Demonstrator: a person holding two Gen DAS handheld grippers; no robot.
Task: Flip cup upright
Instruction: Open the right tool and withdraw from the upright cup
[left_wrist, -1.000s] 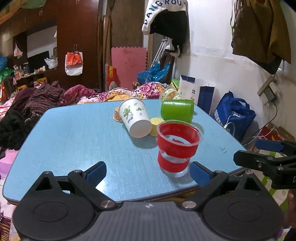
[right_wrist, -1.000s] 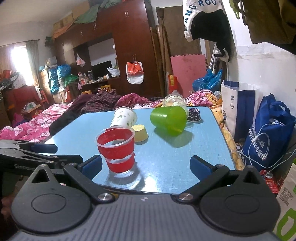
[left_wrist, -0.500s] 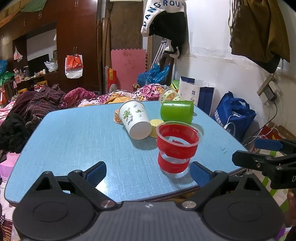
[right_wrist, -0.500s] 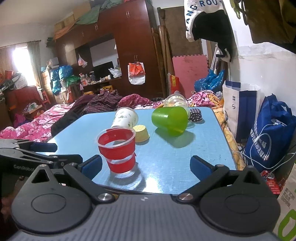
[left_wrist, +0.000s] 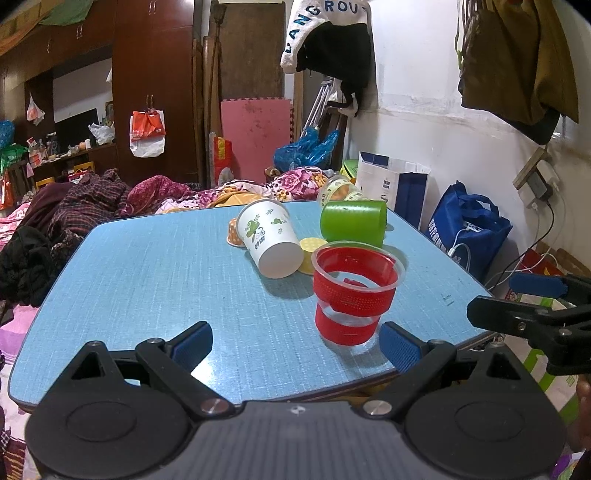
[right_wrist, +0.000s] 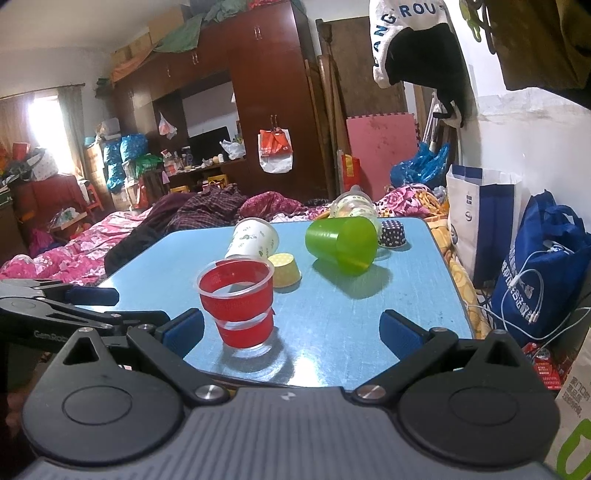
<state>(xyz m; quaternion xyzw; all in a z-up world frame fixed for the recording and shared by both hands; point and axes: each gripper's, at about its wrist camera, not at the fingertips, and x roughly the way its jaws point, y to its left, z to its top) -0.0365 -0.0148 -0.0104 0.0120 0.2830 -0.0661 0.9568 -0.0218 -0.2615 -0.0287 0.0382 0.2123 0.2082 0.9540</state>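
Red-banded clear cup (left_wrist: 354, 295) stands upright near the front edge of the blue tabletop (left_wrist: 155, 273), mouth up, nothing gripping it. Just behind it sits a small yellow cup (right_wrist: 284, 270), upside down, and the white paper cup (left_wrist: 269, 242) lies tipped on its side beside that. Farther back and right, the green cup (right_wrist: 341, 243) lies on its side, with a dotted dark cup (right_wrist: 392, 232) past it near the far edge. Left claw (left_wrist: 295, 341) hangs at the near edge, blue pads spread wide apart, empty. Right claw (right_wrist: 291, 328) sits low at the front too, fingers wide apart, holding nothing.
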